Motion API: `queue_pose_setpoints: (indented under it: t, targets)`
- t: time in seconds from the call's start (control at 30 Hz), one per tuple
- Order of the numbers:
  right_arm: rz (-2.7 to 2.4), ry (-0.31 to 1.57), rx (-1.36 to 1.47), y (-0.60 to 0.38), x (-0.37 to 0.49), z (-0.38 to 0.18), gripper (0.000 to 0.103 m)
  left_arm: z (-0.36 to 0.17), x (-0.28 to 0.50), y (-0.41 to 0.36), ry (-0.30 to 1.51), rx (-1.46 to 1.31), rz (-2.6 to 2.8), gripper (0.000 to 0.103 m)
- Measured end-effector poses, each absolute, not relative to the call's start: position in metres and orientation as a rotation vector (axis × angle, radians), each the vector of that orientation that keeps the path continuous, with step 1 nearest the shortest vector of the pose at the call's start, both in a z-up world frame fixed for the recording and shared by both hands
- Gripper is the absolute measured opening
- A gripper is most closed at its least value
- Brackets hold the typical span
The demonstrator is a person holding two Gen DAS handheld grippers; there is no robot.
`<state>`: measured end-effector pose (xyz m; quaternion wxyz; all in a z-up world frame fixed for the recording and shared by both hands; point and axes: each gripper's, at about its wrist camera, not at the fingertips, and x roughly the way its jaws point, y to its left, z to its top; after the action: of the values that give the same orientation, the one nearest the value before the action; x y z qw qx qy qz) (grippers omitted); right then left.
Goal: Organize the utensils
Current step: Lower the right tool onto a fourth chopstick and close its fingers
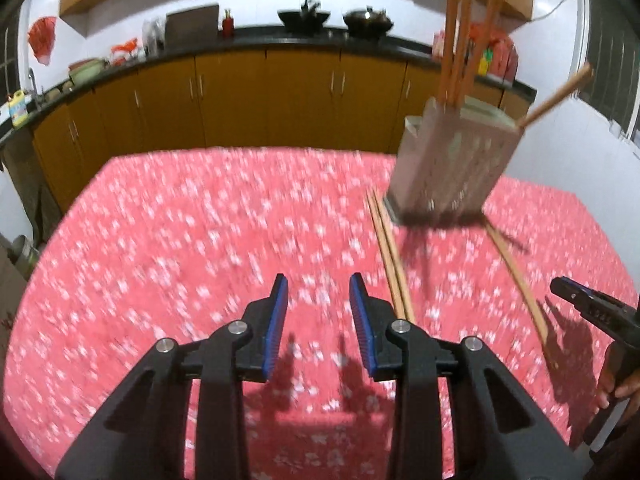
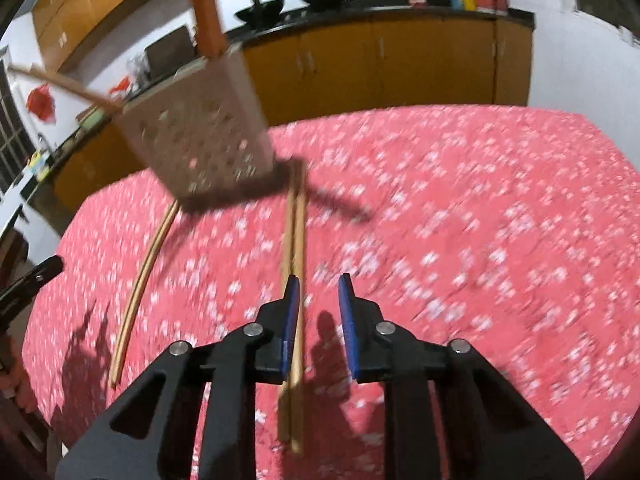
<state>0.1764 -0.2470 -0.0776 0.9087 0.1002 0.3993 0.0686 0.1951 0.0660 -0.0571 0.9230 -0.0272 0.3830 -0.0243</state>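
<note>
A grey perforated chopstick holder stands on the red floral tablecloth with several chopsticks upright in it and one leaning out. Two pairs of wooden chopsticks lie loose in front of it. One pair rests just right of my left gripper, which is open over bare cloth with nothing between its blue pads. The other pair runs under my right gripper, close along the inside of its left pad. That gripper's pads stand apart and press on nothing.
The table with the red cloth fills both views. Behind it runs a dark counter over orange cabinets, with two woks and bottles. A hand holds the right gripper at the frame's right edge.
</note>
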Motion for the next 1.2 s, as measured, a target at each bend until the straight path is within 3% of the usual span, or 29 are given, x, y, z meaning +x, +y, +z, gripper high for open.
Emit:
queue_pose_setpoints:
  t: [0.83, 1.2]
  targets:
    - [0.095, 0.870, 0.081, -0.228, 0.180, -0.102, 0.007, -0.085, 0.202, 0.032, 0.874, -0.088, -0.160, 0.032]
    - [0.048, 0.856, 0.121, -0.248, 0.180, -0.104, 0.007, -0.094, 0.207, 0.013, 0.908, -0.060, -0.212, 0.022]
